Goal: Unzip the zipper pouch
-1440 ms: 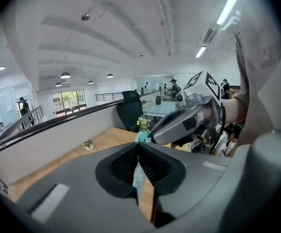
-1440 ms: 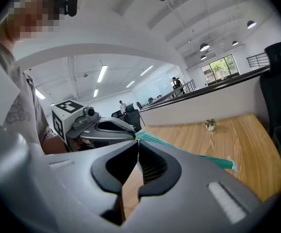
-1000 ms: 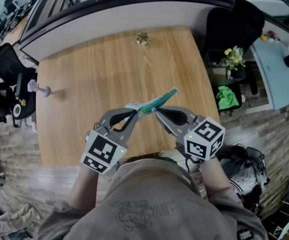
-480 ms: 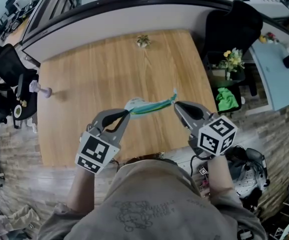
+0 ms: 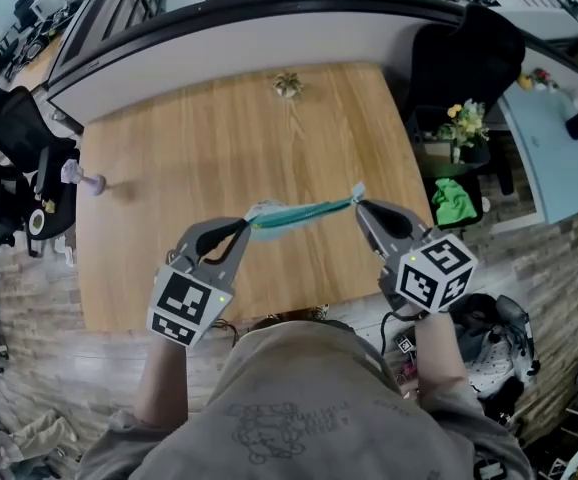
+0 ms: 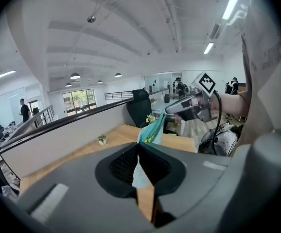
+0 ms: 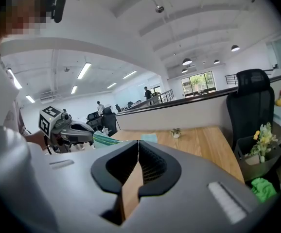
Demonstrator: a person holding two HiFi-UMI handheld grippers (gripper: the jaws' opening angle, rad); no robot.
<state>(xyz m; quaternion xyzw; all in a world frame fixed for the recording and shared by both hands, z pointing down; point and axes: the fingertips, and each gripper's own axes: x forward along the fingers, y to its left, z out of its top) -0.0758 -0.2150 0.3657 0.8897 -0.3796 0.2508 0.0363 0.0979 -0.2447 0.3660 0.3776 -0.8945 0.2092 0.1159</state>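
Left gripper (image 5: 247, 229) clamped on zipper pouch (image 5: 299, 213), right gripper (image 5: 361, 206) pinching its end, clear only overhead

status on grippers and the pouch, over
Both shut: left gripper on pouch, right gripper on its other end. Pouch stretched between them over table. Small plant far back, out of the way.

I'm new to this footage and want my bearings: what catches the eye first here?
A teal zipper pouch is stretched in mid-air over the wooden table, pinched at one end by the left gripper and at the other by the right gripper. Beyond it, a small potted plant stands at the table's far edge.
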